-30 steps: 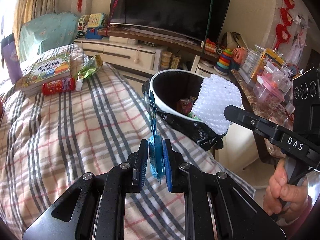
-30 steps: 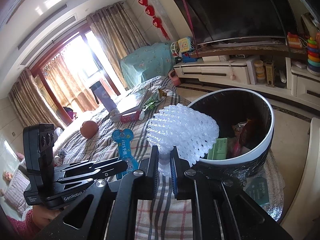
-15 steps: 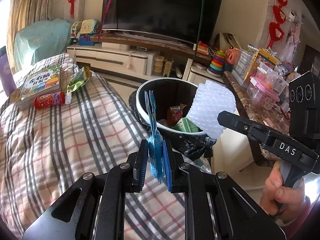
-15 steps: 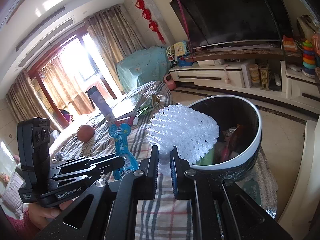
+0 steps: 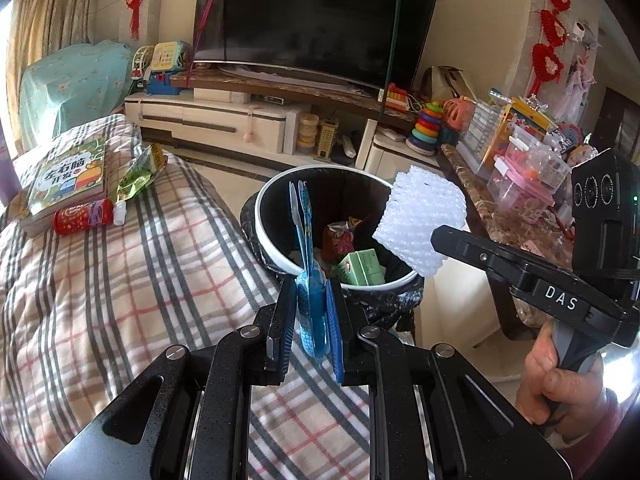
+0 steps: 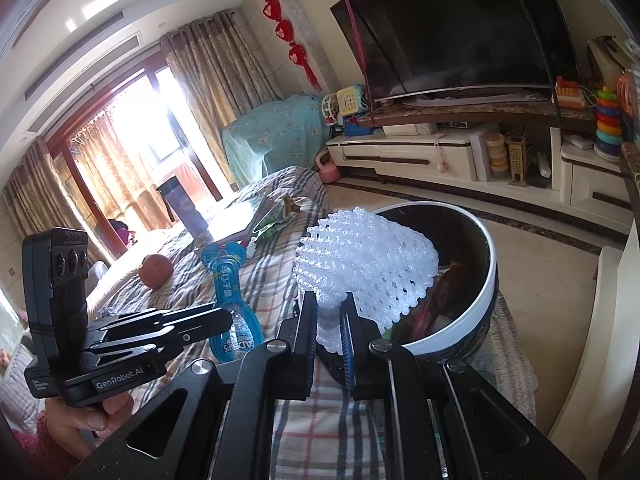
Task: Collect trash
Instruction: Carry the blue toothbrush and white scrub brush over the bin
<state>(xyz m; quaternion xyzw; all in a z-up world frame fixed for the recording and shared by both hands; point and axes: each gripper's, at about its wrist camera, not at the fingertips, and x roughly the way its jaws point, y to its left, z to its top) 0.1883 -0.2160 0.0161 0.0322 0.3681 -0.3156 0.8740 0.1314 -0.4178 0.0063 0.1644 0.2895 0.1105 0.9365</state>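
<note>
While the left gripper (image 5: 311, 312) stays clamped on the blue wrapper (image 5: 307, 276) (edge-on), the trash bin (image 5: 280, 256) has drawn nearer below it; the right gripper (image 6: 330, 322) still pinches the white foam net (image 6: 368, 264) over the rim.

Setting: family living room in a home; large dark television (image 5: 316, 20) on a low white cabinet (image 5: 208, 124); plaid blanket (image 5: 100, 280) spread over soft furniture; curtained balcony window (image 6: 132, 128); red knot ornaments (image 6: 288, 32) on the wall; children's stacking-ring toy (image 5: 428, 124) and picture book (image 5: 68, 176)
</note>
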